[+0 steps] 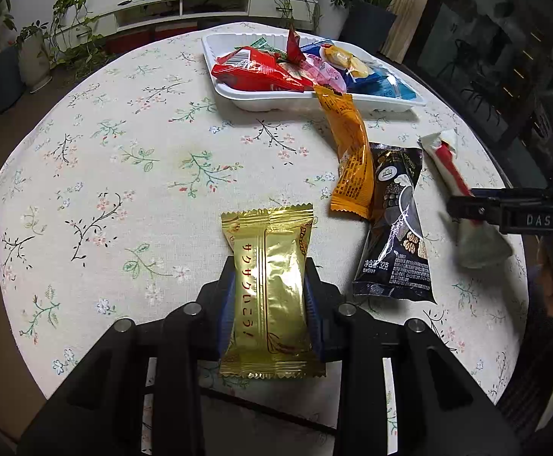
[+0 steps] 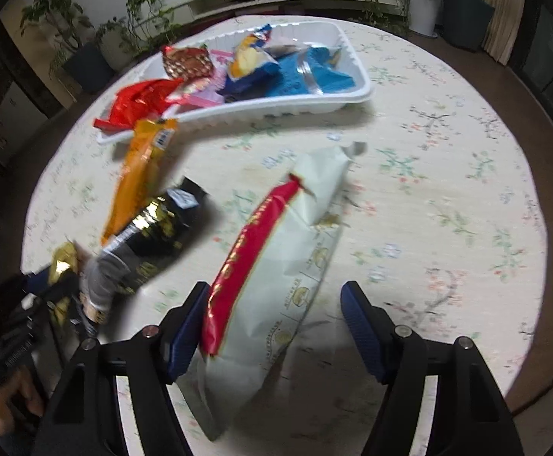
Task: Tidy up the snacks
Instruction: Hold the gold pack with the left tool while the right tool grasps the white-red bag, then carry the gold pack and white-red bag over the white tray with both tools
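Gold packet [image 1: 270,296] lettering reads only from the left wrist.

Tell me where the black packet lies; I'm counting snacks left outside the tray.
In the left wrist view the black packet lies right of centre on the table, between the orange packet and the white-and-red packet.

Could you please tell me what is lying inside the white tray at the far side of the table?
The white tray holds a pile of snack packets: red ones at one end, blue ones at the other, yellow and pink between. Whatever lies beneath the pile is covered.
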{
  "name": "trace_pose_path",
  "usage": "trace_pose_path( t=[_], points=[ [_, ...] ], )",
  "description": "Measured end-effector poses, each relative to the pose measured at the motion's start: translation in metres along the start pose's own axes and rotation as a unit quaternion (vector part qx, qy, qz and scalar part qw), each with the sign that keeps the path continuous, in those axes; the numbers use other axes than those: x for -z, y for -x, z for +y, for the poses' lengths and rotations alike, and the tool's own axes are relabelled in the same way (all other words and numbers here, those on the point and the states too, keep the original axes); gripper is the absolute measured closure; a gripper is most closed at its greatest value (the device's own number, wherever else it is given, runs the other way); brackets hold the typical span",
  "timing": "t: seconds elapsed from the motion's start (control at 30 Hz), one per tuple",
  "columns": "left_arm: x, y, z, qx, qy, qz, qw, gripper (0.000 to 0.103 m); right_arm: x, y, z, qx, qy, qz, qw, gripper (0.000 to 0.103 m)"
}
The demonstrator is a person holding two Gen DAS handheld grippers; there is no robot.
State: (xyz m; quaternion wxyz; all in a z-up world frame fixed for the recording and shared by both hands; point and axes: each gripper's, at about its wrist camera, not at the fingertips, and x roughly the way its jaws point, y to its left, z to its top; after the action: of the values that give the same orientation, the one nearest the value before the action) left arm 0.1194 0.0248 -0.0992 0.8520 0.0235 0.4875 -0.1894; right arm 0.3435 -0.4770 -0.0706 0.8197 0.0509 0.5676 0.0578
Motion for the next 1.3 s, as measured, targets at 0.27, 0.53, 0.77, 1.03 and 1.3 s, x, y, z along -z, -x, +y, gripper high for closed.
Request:
trace_pose_path(
  t=[0.27,0.53,0.77,1.03,1.3],
  points=[
    [-0.001,-0.001,-0.002,-0.006,-0.001,0.001,1.0,0.074,-0.001,0.008,-0.009,-0.009,-0.001,-0.006,1.0,0.033],
    [0.0,-0.002,-0.004,-0.01,-0.006,0.0,0.9999,0.074,0.006,0.0,0.009,0.042,0.055,-0.009,0.998,0.048],
    [0.0,-0.002,-0.004,-0.01,-0.007,-0.002,0.9999,0.074,0.005,0.003,0.014,0.037,0.079,-0.008,0.996,0.079],
    [0.001,-0.001,-0.003,-0.005,-0.003,-0.007,1.0,0.074,0.004,0.002,0.002,-0.001,0.062,-0.011,0.998,0.089],
    [0.003,0.002,-0.002,-0.006,0.0,-0.012,0.9999,0.074,0.007,0.008,-0.006,-0.038,0.032,-0.031,0.998,0.09]
  ],
)
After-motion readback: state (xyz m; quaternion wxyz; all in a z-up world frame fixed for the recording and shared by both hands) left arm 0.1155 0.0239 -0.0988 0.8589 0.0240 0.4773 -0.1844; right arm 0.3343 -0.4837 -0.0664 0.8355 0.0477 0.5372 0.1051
